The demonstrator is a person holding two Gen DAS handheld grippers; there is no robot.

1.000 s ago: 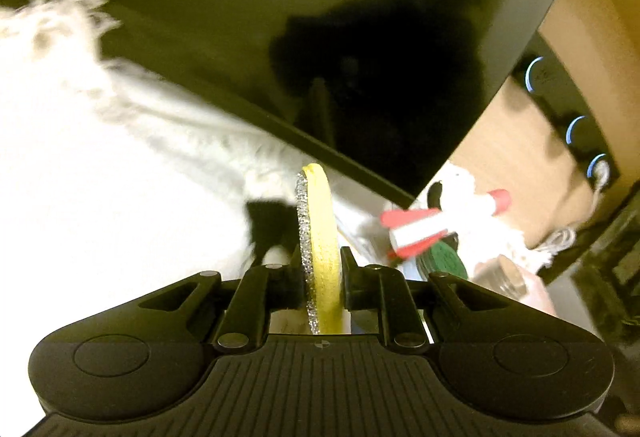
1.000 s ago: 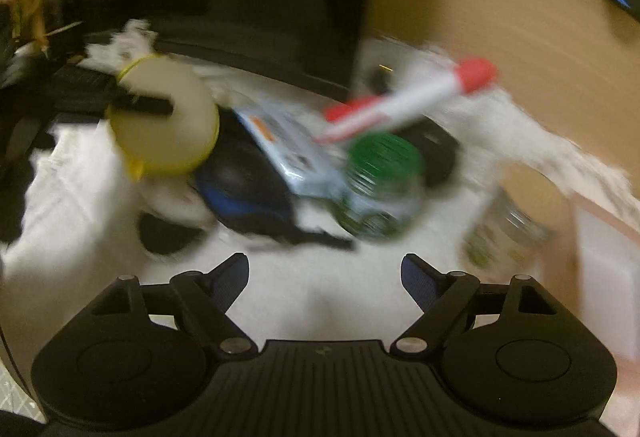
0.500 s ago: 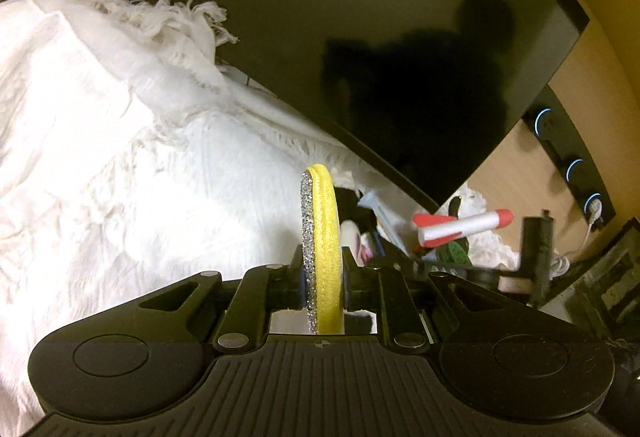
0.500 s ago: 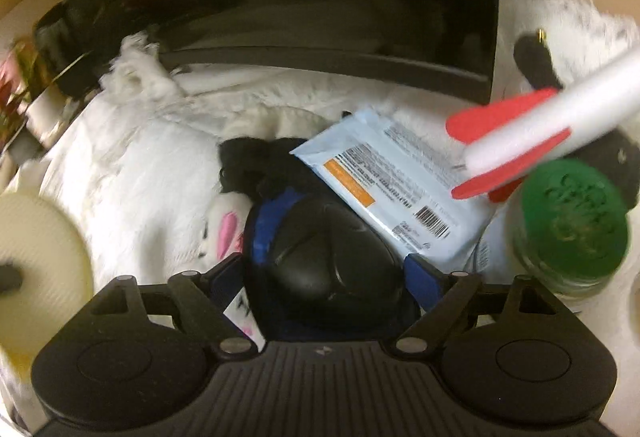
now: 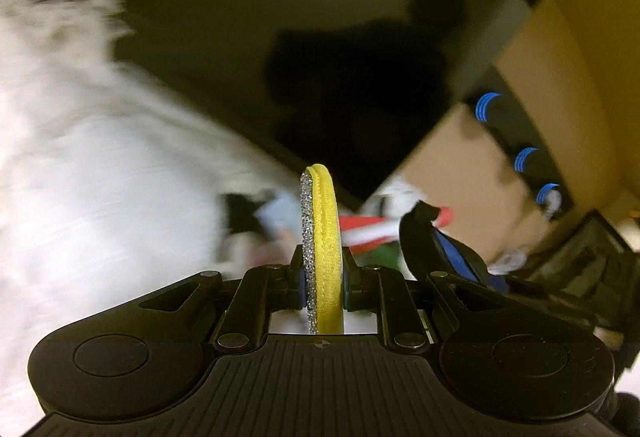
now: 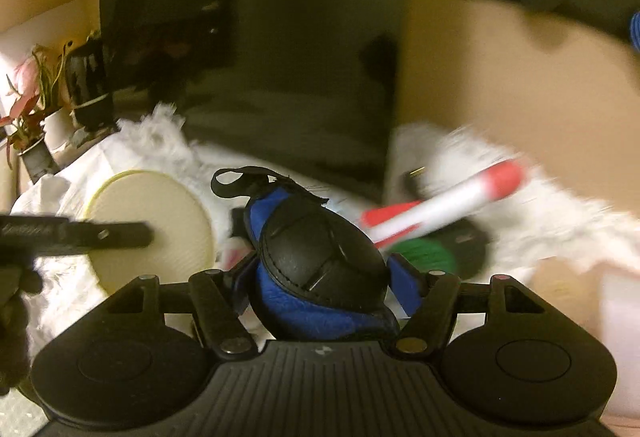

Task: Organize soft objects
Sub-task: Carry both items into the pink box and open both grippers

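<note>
White shaggy cloth is covering the tabletop in front of a dark screen, and we are working above it, both views blurring. Our right hand-held gripper has just been closing its jaws, and they are now pressing on a black-and-blue padded pouch across its middle; it is looking light and squashy, so a mid-body pinch should be holding. Our left hand-held gripper is standing nearly closed, clamping a thin yellow round pad edge-on by its rim. Beyond, a red-and-white foam rocket is lying over a green-lidded jar.
</note>
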